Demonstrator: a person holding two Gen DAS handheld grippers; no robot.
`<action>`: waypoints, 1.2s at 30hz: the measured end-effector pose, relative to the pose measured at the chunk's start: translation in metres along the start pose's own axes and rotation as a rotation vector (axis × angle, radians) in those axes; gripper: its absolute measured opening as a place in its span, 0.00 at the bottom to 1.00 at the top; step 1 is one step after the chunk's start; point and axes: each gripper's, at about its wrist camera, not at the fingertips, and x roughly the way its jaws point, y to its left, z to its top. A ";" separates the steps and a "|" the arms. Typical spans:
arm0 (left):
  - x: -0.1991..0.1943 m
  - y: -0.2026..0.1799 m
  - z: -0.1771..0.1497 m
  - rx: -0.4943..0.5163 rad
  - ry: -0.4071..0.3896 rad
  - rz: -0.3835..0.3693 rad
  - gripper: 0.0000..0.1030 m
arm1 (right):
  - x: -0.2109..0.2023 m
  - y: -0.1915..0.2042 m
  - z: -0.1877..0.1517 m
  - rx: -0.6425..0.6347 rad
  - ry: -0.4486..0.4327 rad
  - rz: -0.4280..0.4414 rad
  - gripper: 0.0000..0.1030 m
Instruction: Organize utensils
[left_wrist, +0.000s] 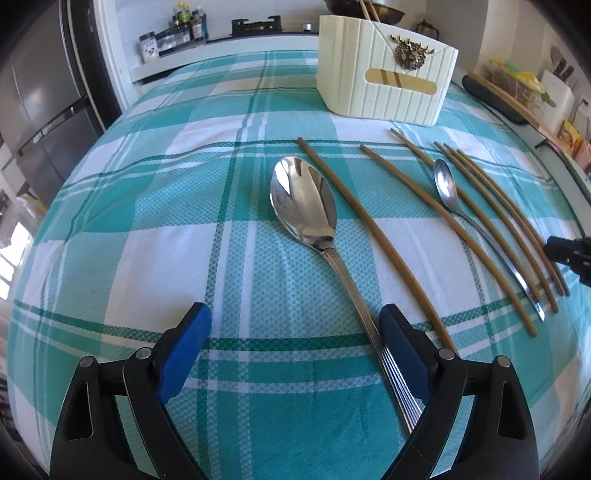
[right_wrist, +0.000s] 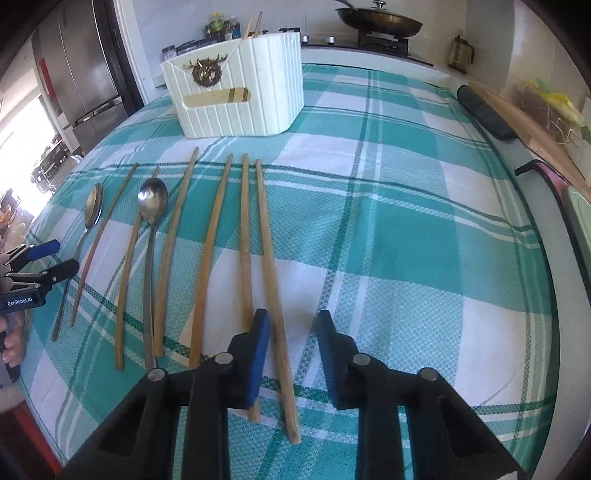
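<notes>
The utensils are laid out in a loose row on the teal plaid tablecloth (left_wrist: 147, 229), handles toward the near edge, probably so each one can be picked off by its end and dropped into the cream holder (left_wrist: 384, 74) that stands at the back of the cloth. Two chopsticks (right_wrist: 255, 24) are already seen poking out of its top, so the sorting looks only just begun.

The left gripper (left_wrist: 295, 354) is held low over the big spoon (left_wrist: 306, 199), jaws wide apart, with the ribbed handle running just inside the blue right-hand pad (left_wrist: 402, 350) (touching or not can't be told from here). That placement reads like a line-up on the handle, since the bowl would be too broad to pinch.

The right gripper (right_wrist: 291, 343) is parked at the other end of the row, jaws also apart and nothing clamped. The rightmost chopstick (right_wrist: 271, 280) passes between the pads, close to the left one, and its neighbour (right_wrist: 245, 236) slides under that pad, so a single-stick pick seems intended.

Counted on the cloth:
- spoons: two, the big one and a small spoon (right_wrist: 152, 206) lying among the sticks
- chopsticks: six loose, counted in the right wrist view (the left view squashes the far ones together, so the count there is shakier)
- holder: one
</notes>
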 end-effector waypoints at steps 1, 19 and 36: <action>0.000 0.001 0.000 0.003 0.003 -0.001 0.90 | 0.001 0.002 -0.001 -0.012 0.003 0.000 0.23; -0.008 0.038 0.002 -0.032 -0.028 0.022 0.20 | -0.026 -0.019 -0.041 0.294 -0.081 -0.277 0.08; 0.008 0.045 0.007 0.045 -0.017 -0.016 0.97 | -0.020 -0.022 -0.048 0.219 -0.129 -0.233 0.55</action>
